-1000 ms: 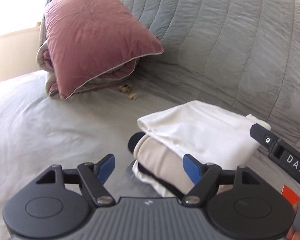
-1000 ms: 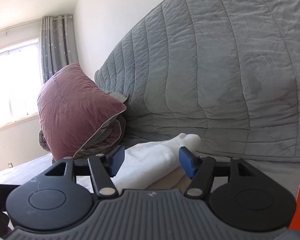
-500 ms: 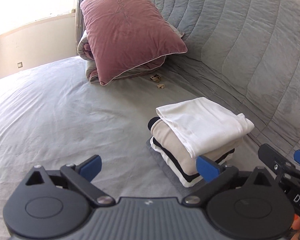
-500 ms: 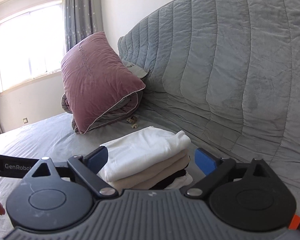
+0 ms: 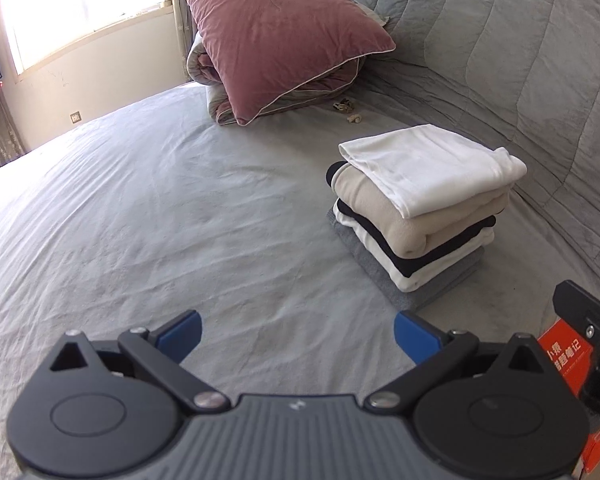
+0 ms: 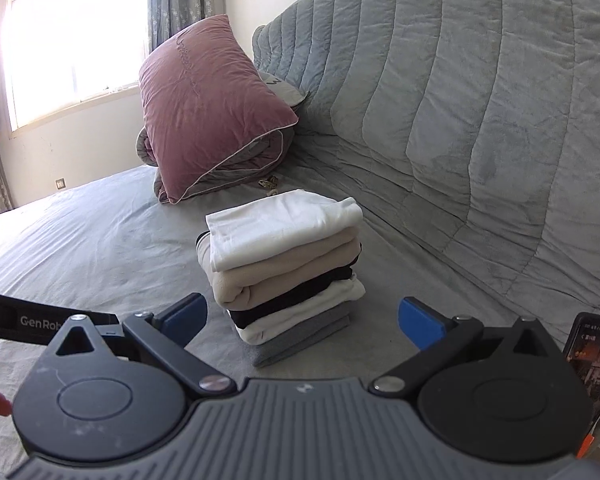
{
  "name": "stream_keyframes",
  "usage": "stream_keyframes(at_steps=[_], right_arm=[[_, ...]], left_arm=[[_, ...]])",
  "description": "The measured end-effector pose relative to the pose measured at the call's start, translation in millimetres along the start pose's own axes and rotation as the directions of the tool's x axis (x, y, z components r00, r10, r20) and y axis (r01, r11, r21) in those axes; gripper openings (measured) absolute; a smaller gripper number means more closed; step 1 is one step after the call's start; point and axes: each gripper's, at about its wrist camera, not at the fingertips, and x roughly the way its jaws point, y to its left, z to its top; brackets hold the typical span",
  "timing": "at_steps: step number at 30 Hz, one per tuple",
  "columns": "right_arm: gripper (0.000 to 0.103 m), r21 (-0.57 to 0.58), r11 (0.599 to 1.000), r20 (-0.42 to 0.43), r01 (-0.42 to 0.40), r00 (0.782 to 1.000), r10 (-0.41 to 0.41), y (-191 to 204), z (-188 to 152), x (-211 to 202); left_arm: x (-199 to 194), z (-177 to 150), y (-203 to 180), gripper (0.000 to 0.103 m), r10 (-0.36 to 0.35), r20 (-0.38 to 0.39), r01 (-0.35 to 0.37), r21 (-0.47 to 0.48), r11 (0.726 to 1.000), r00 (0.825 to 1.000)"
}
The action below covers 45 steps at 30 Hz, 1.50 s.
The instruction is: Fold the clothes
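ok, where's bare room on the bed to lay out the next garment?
The wide sheet left of the folded stack, running from the mauve pillow toward the camera, is bare. It is crowded on the right: stack, quilted backrest, orange box.

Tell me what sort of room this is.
Most likely a bedroom at home: a wide bed under a grey sheet, a maroon pillow on a rolled quilt, a curtained window, and a stack of folded clothes on the bed.

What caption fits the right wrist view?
Open right gripper facing a stack of folded clothes on the bed, pink pillow behind.
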Motion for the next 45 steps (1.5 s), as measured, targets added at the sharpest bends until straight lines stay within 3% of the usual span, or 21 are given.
stream_keyframes(at_steps=[8,17,45], right_arm=[[0.103,0.010,1.000,-0.015,0.023,1.000,-0.023,-15,0,-11],[0.103,-0.017,0.999,-0.071,0.030,0.997,-0.031,-17,-10,-6],[0.103,-0.028,0.999,-0.067,0.044,0.997,-0.046,-20,-11,-7]], left_arm=[[-6,-16,-6,0.102,0.005,-0.002,-0.005,-0.056,0.998,1.000],[-15,-19,-26,0.102,0.037,0.023,-0.037,-0.013,0.999,0.999],[-22,-23,-38,0.102,0.060,0.030,-0.061,0.032,0.998,0.998]])
